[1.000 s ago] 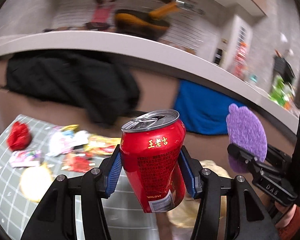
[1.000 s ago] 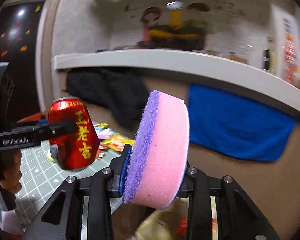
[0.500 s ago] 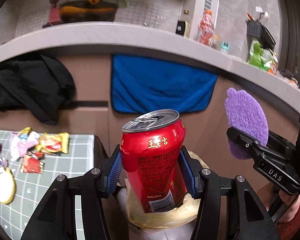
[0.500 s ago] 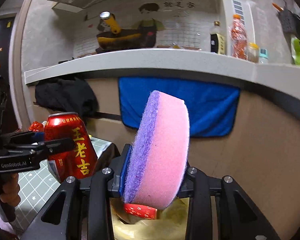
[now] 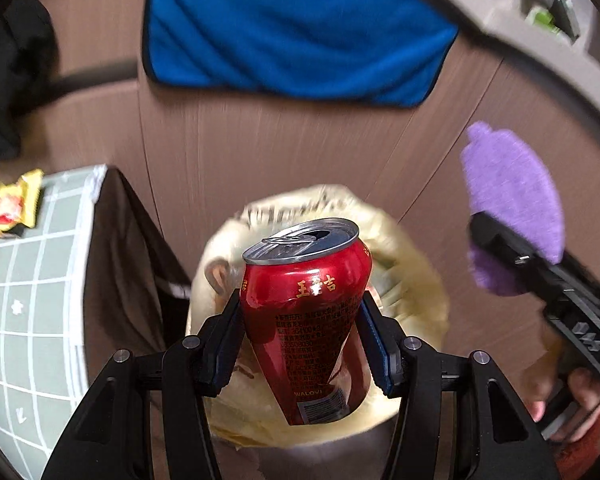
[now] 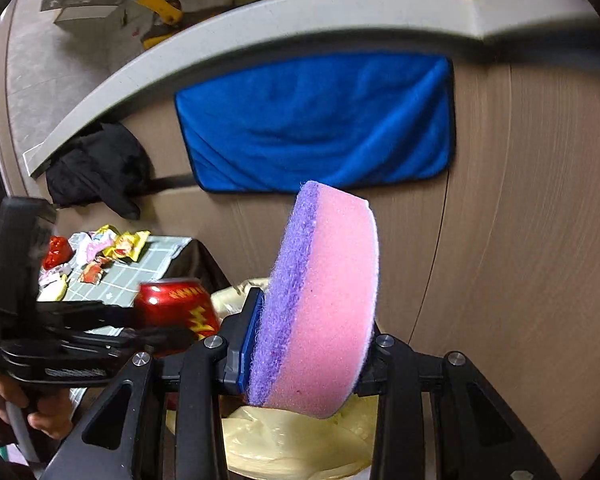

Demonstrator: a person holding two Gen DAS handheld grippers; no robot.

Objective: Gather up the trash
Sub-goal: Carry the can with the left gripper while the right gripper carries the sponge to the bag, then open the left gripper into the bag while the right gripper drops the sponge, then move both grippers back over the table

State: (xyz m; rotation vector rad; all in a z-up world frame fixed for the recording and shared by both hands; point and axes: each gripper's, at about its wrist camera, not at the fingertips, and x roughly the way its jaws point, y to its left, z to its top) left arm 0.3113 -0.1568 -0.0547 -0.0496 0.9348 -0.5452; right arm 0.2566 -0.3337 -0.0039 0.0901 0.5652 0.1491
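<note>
While the left wrist view looked down, the left claw (image 5: 300,338) was clamped on a red can (image 5: 306,312) marked WALOVI, right above the yellow-lined bin (image 5: 416,280). From the right wrist, the right claw (image 6: 304,354) gripped a pink-purple sponge (image 6: 320,304) near that bin; wrappers (image 6: 112,246) waited on the surface (image 6: 156,264), so plenty left.

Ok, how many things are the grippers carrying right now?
2: a red can in the left gripper, and a pink sponge in the right gripper.
</note>
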